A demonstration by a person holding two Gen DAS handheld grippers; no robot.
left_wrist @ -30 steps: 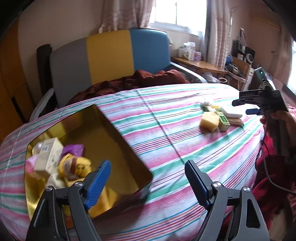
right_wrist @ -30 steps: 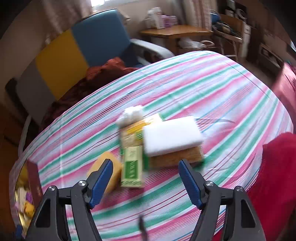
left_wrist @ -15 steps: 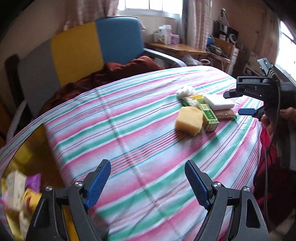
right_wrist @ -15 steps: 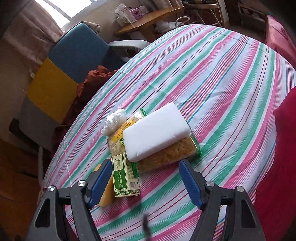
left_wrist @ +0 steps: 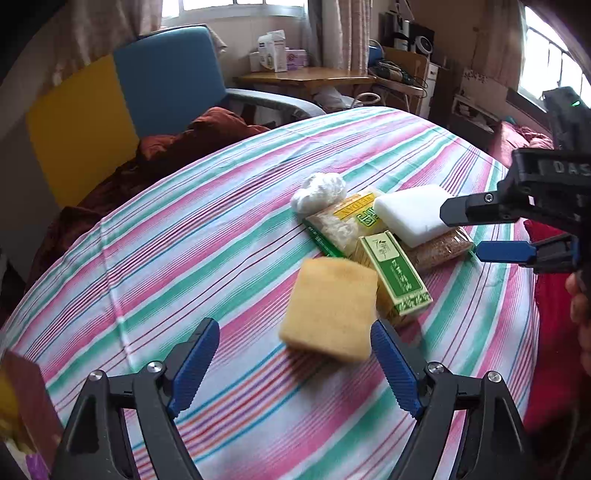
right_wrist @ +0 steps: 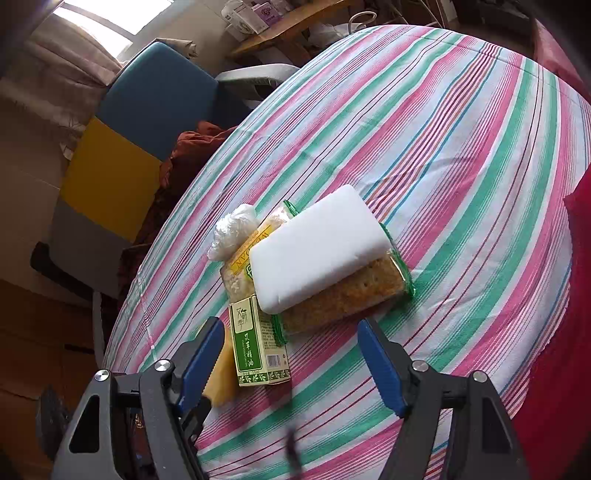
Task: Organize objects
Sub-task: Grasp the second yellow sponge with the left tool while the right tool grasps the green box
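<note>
Left wrist view: left gripper (left_wrist: 295, 365) wide open, empty, straddling near edge of yellow rectangular sponge block (left_wrist: 330, 308) on striped tablecloth (left_wrist: 207, 236). Advance until pads flank sponge sides; avoid touching green carton (left_wrist: 397, 275). Right gripper (right_wrist: 288, 363) open, empty, near white foam block (right_wrist: 319, 254).

Daylight from windows (left_wrist: 236, 3) at rear, blown out white. Striped cloth (left_wrist: 229, 236) evenly lit, soft shadows only. Yellow sponge (left_wrist: 328, 306) motion-blurred at edges in left view. Strong fisheye bending, dark vignette in corners. White block (right_wrist: 317, 254) bright, near overexposed, in right view. Dark smear at bottom centre there.
</note>
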